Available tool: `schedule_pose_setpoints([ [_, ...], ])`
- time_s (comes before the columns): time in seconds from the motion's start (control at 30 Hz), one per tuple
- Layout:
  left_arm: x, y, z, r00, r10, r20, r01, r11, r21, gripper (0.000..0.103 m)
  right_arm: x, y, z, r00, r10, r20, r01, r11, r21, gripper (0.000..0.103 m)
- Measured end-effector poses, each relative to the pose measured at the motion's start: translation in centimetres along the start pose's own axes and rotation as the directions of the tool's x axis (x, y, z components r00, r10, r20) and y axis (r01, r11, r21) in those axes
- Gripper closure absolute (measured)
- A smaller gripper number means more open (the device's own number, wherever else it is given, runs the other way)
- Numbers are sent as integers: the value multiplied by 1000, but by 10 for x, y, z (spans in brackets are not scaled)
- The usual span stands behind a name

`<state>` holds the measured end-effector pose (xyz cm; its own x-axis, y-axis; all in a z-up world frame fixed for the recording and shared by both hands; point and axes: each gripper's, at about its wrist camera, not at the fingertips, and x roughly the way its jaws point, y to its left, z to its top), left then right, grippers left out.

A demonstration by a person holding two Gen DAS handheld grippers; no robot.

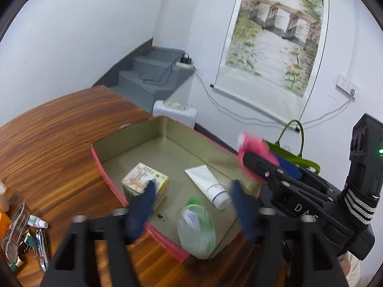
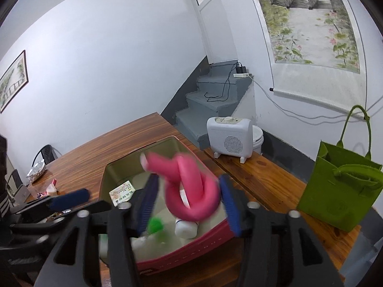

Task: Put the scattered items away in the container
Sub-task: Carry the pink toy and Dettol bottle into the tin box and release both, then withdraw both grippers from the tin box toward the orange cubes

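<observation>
Step in hand: I am dropping two items into the red container [image 1: 107, 179] at once — a judgement from how things lie.

Left tool [image 1: 191, 205]: I am holding it wide open above the near corner of the container; nothing is pressed between its blue pads. The clear bottle with the green cap [image 1: 196, 229] is lying just below the gap, against the near wall, blurred.

Right tool [image 2: 189, 203]: I am hovering it over the near end of the container, jaws parted. The pink looped toy [image 2: 189, 189] is sitting between the pads, blurred; I cannot tell whether the right pad is touching it, so I judge it loose rather than gripped.

Already inside: the small printed box [image 1: 144, 179] and the white tube [image 1: 210, 184] are lying on the container floor, apart from each other.

Left outside: nail clippers [image 1: 42, 246], a small white vial [image 1: 37, 222] and a few clips are lying on the tabletop [image 1: 71, 124] to the left, well apart from the container.

Doing it well: I am keeping both tools inside the rim line so nothing bounces over the low wall — and keeping them apart from each other, since they are crowding the same end. The pink loop looks soft and springy, so I am judging it could snag on a pad.
</observation>
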<state>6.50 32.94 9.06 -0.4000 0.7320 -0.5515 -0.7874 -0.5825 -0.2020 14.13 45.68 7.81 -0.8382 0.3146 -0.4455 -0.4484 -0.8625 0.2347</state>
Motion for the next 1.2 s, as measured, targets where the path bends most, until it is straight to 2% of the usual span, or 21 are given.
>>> schedule_pose_setpoints([
  [0.03, -4, 2, 0, 1000, 16, 19, -16, 1000, -1, 17, 0, -2, 0, 1000, -1, 2, 1, 1000, 10, 31],
  [0.07, -8, 4, 1, 999, 32, 32, -32, 999, -1, 17, 0, -3, 0, 1000, -5, 6, 4, 1000, 18, 30],
  [0.77, -40, 59, -14, 992, 122, 27, -117, 983, -143, 17, 5, 30, -9, 999, 46, -20, -46, 999, -7, 24],
  [1.07, -71, 101, -26, 977, 210, 37, -196, 952, -233, 17, 3, 65, -11, 994, 103, -24, -104, 992, -65, 22],
  [1.2, -88, 124, -39, 959, 281, 35, -262, 927, -267, 17, 5, 84, -15, 989, 138, -43, -142, 986, -91, 22],
])
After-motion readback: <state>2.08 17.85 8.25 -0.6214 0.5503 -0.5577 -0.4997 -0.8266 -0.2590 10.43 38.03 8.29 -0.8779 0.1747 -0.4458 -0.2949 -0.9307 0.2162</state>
